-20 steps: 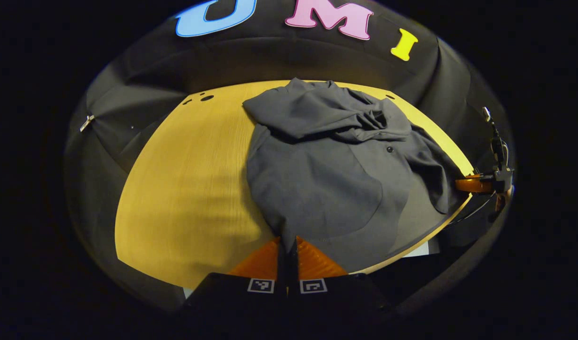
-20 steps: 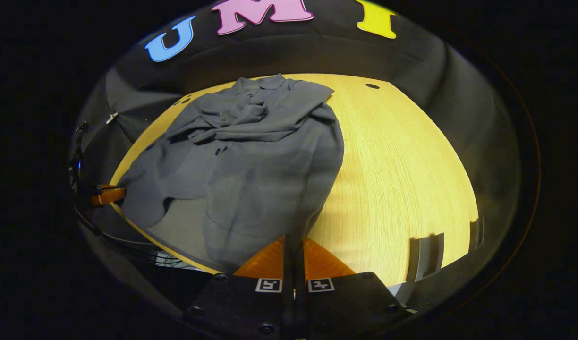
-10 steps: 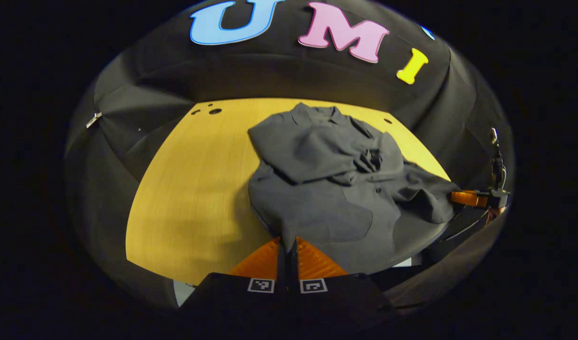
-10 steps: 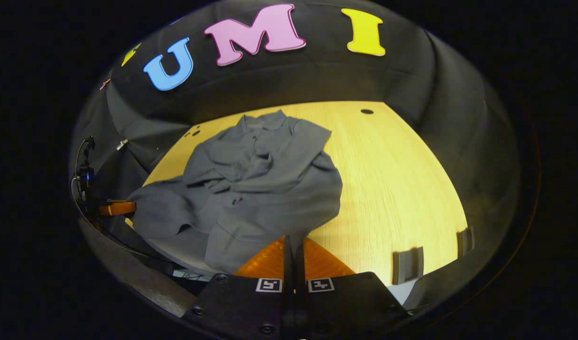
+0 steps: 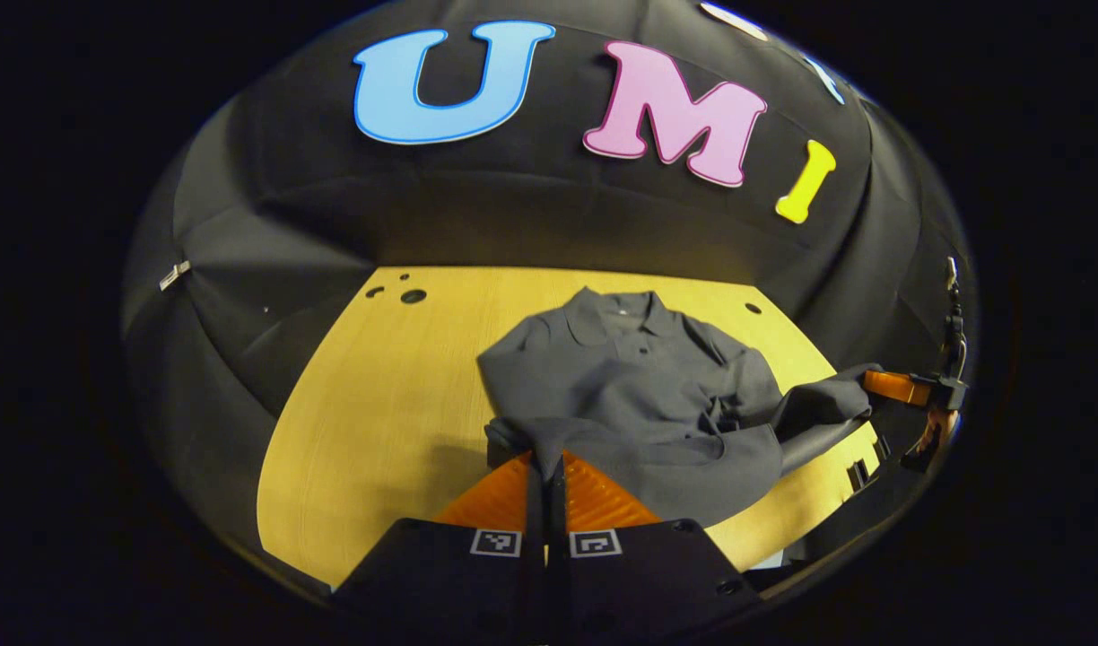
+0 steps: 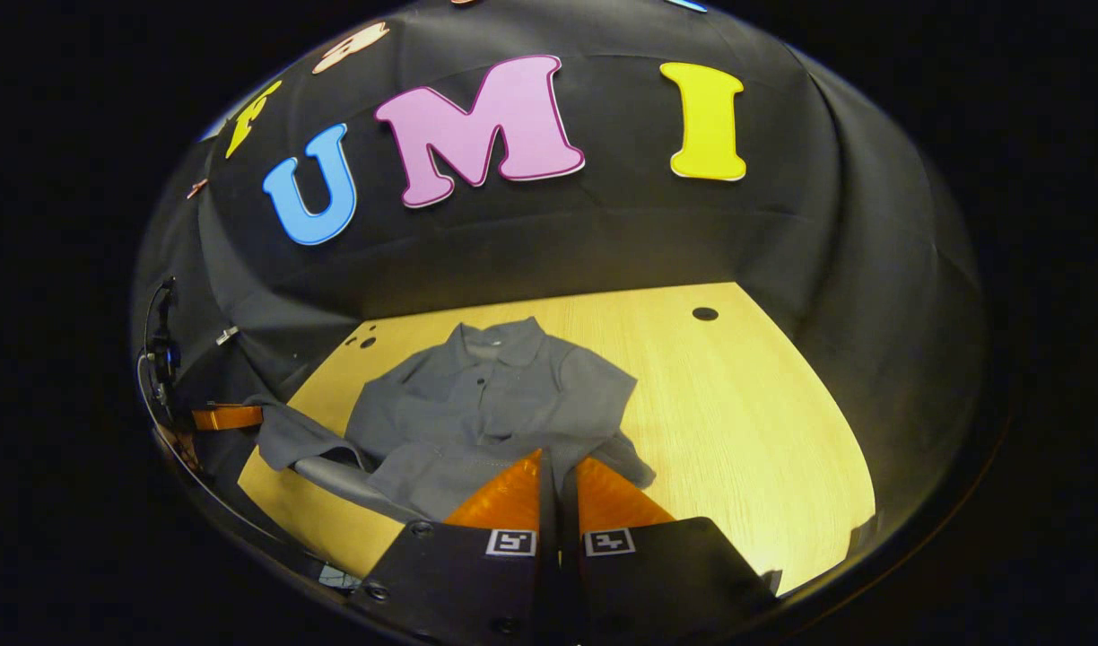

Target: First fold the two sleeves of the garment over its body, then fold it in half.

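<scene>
A grey collared shirt (image 5: pixel 621 386) lies on the yellow wooden table (image 5: pixel 379 404), collar (image 5: pixel 616 309) at the far side, sleeves bunched over its front. In the left gripper view my left gripper (image 5: pixel 546 456) is shut on one corner of the bottom hem, raised above the table. Far right in that view, my right gripper (image 5: pixel 872 383) pinches the other hem corner. In the right gripper view the shirt (image 6: pixel 486 404) spreads ahead, my right gripper (image 6: pixel 558 453) is shut on its hem, and my left gripper (image 6: pixel 244 416) holds the far corner at the left.
The table (image 6: pixel 737 404) has bare wood on both sides of the shirt. Small round holes (image 5: pixel 413 295) sit near its far corners, one hole (image 6: pixel 704 314) at the back right. The black cloth wall stands close behind the table.
Both grippers have lifted the hem and carried it forward toward the collar. The shirt's lower half has come off the near table edge and now doubles over the body.
</scene>
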The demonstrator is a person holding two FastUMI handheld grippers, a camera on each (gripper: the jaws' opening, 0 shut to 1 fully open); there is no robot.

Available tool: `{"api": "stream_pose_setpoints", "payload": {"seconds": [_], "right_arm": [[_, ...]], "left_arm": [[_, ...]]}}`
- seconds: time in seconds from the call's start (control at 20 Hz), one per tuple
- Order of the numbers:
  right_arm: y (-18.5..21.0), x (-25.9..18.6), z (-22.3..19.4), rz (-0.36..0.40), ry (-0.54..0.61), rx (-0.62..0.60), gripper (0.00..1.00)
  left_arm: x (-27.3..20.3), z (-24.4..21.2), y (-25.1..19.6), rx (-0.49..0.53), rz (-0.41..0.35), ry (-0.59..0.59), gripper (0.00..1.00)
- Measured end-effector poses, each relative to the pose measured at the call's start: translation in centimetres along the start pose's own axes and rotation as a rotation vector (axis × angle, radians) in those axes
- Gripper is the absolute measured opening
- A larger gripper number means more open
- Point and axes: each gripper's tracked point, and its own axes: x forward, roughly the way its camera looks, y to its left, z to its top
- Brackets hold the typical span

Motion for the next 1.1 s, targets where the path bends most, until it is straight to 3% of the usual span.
{"api": "stream_pose_setpoints", "payload": {"seconds": [0.55,0.75,0.8,1.05,1.1], "right_arm": [[-1.5,10.1,4.4,-0.022,-0.048,-0.002,0.05],[-2.1,14.0,5.1,-0.031,-0.051,-0.011,0.05],[-2.2,15.2,5.2,-0.032,-0.049,-0.01,0.05],[-3.1,20.3,4.7,-0.042,-0.025,-0.008,0.0],[-3.4,21.2,4.3,-0.044,-0.013,-0.011,0.05]], "left_arm": [[9.6,6.1,1.8,0.006,0.056,-0.067,0.05],[13.2,6.9,2.4,-0.007,0.086,-0.067,0.05],[14.2,6.9,2.6,-0.009,0.096,-0.067,0.09],[19.1,7.0,3.2,0.002,0.131,-0.044,0.02],[20.2,6.6,3.2,0.009,0.137,-0.033,0.05]]}}
